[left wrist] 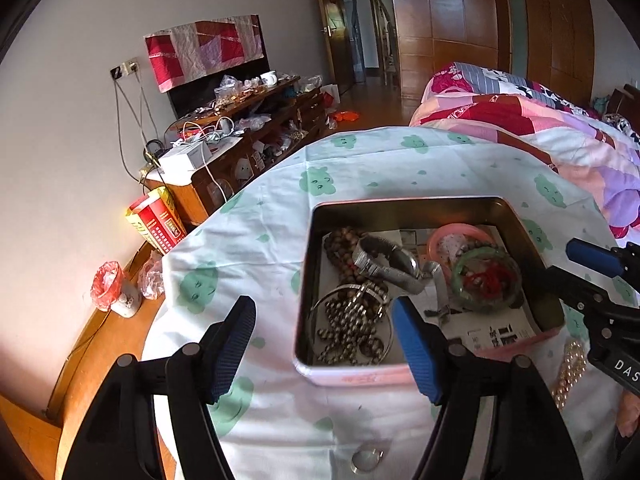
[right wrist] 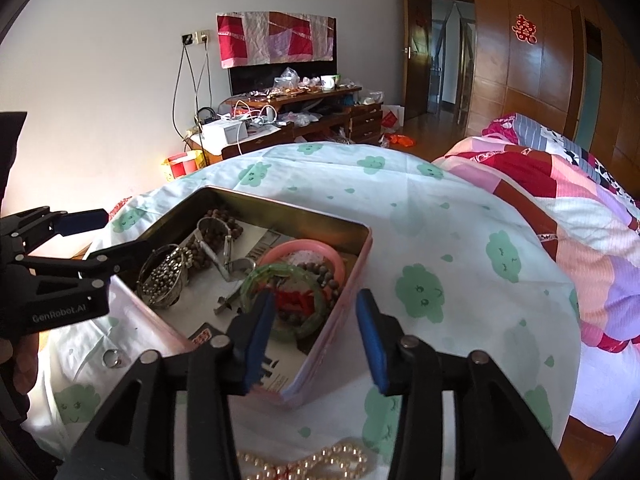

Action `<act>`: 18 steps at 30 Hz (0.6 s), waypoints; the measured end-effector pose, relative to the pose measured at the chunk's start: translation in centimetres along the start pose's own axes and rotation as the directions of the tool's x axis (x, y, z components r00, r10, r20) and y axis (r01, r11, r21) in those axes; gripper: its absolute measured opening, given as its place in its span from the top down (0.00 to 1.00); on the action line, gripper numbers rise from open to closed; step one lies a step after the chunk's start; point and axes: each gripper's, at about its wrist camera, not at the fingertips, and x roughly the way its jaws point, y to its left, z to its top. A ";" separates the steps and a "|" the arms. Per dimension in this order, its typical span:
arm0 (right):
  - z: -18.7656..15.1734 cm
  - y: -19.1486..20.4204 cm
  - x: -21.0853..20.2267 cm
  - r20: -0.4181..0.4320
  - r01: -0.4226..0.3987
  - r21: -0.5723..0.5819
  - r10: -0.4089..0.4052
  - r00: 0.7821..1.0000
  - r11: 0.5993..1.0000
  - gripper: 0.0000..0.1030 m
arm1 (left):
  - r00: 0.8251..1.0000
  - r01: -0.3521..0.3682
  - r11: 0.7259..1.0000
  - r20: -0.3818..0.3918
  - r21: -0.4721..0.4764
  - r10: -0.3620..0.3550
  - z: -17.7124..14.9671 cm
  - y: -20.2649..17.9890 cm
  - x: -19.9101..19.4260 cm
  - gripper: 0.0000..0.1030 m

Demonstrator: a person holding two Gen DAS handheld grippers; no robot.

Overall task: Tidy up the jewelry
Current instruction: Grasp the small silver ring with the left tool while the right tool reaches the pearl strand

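An open pink tin box (left wrist: 348, 376) (right wrist: 352, 280) sits on a round table with a cloud-print cloth. It holds a silver watch (left wrist: 386, 262), brown beads (left wrist: 340, 244), a silver bead chain with a bangle (left wrist: 352, 320) (right wrist: 166, 276), a pink bangle (left wrist: 460, 234) (right wrist: 300, 250) and a green bangle (left wrist: 486, 280) (right wrist: 288, 300). My left gripper (left wrist: 324, 350) is open, over the box's near left corner. My right gripper (right wrist: 316, 338) is open, over the box's near right corner. A pearl necklace (right wrist: 312, 460) (left wrist: 568, 372) and a silver ring (left wrist: 366, 458) (right wrist: 112, 358) lie on the cloth.
A bed with a patchwork quilt (left wrist: 540, 120) (right wrist: 560, 184) stands right of the table. A cluttered wooden cabinet (left wrist: 248, 128) (right wrist: 296, 112) lines the far wall. A red and yellow box (left wrist: 158, 220) and a bagged jar (left wrist: 114, 290) sit on a wooden ledge at left.
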 end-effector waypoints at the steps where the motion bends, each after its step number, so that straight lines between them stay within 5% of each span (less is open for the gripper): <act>1: -0.3 0.0 -0.3 0.001 -0.001 0.002 0.001 1.000 1.000 0.53 | 1.000 0.000 1.000 -0.002 -0.010 0.000 -0.3 0.3 -0.3 0.31; 8: -2.9 -0.7 -2.6 -0.019 0.015 0.029 -0.014 1.000 0.999 0.39 | 0.999 -0.013 0.996 -0.046 -0.084 0.009 -4.4 2.0 -2.5 0.31; 14: -5.9 -0.5 -3.4 -0.071 0.028 0.043 -0.024 0.997 0.999 0.38 | 0.992 0.014 0.992 -0.125 -0.129 -0.030 -8.0 0.5 -1.8 0.31; 18: -6.7 -0.1 -3.3 -0.084 0.034 0.031 -0.032 0.996 0.999 0.38 | 0.987 0.023 0.997 -0.158 -0.076 -0.034 -8.8 -1.4 -0.9 0.31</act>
